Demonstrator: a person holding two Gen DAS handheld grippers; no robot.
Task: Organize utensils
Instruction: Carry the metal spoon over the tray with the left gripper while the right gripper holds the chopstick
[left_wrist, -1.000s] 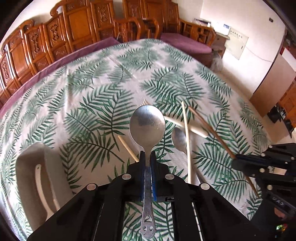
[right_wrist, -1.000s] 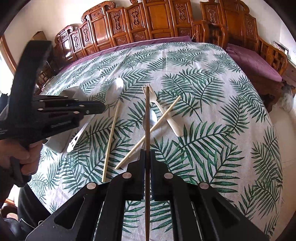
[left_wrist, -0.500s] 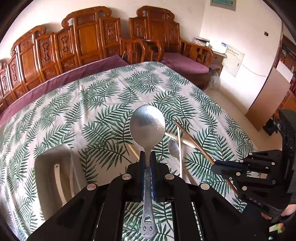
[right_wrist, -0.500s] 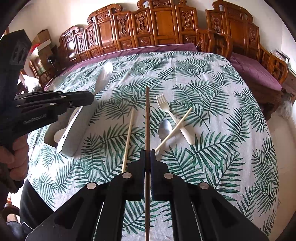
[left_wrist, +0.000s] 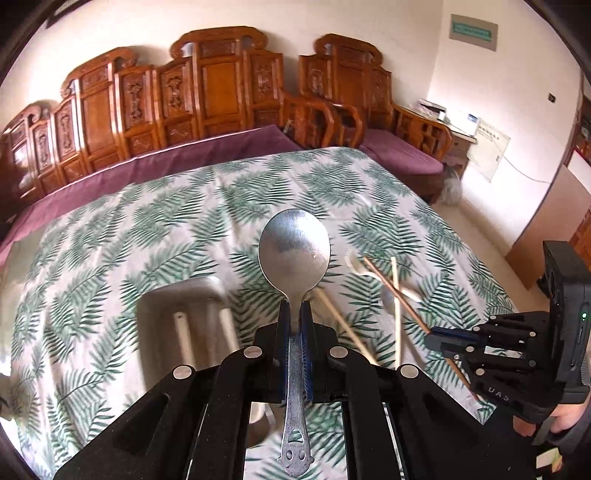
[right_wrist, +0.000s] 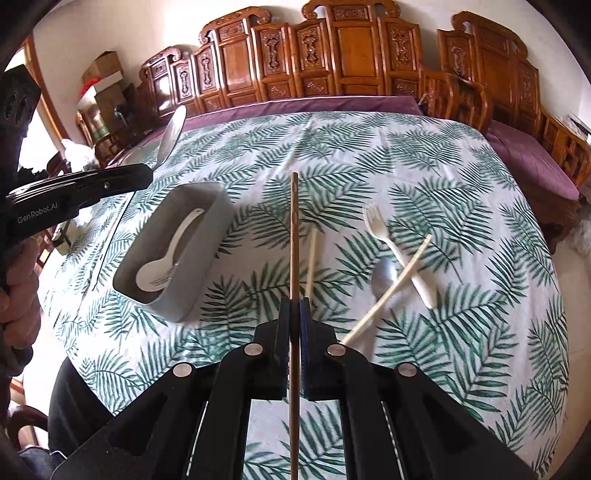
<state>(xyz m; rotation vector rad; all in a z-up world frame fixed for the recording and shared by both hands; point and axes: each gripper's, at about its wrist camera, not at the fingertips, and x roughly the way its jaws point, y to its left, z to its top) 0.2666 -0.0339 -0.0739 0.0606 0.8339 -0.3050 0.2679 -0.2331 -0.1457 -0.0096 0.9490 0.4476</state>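
Clamping a metal spoon (left_wrist: 294, 254) by its neck, the left gripper (left_wrist: 294, 314) has its blue pads pressed flat against the handle, with the bowl standing out ahead of the fingertips and the handle's end trailing back under the black body. Below and to the left of that claw sits the grey bin (right_wrist: 212, 210) on the fern-print tablecloth (right_wrist: 424, 177), with a white plastic spoon (right_wrist: 162, 266) and a fork's tines lying inside it (the bin is blurred in the left wrist view, clearer from the right wrist). Just right of the left claw's tips, pale chopsticks lie on the cloth.

Further right, the right gripper (right_wrist: 294, 314) is closed hard on a dark wooden chopstick (right_wrist: 293, 236), which runs straight out ahead of the tips and back beneath the body, clear of the table. Just beside that claw's tips, slightly right, a pale chopstick (right_wrist: 312, 258) lies on the cloth. Right of the claw again, a second pale chopstick (right_wrist: 395, 284) crosses over a white plastic fork (right_wrist: 395, 251), with another metal spoon (right_wrist: 384, 277) partly under them. Carved wooden chairs (right_wrist: 351, 55) line the far side of the table, well ahead of both claws.
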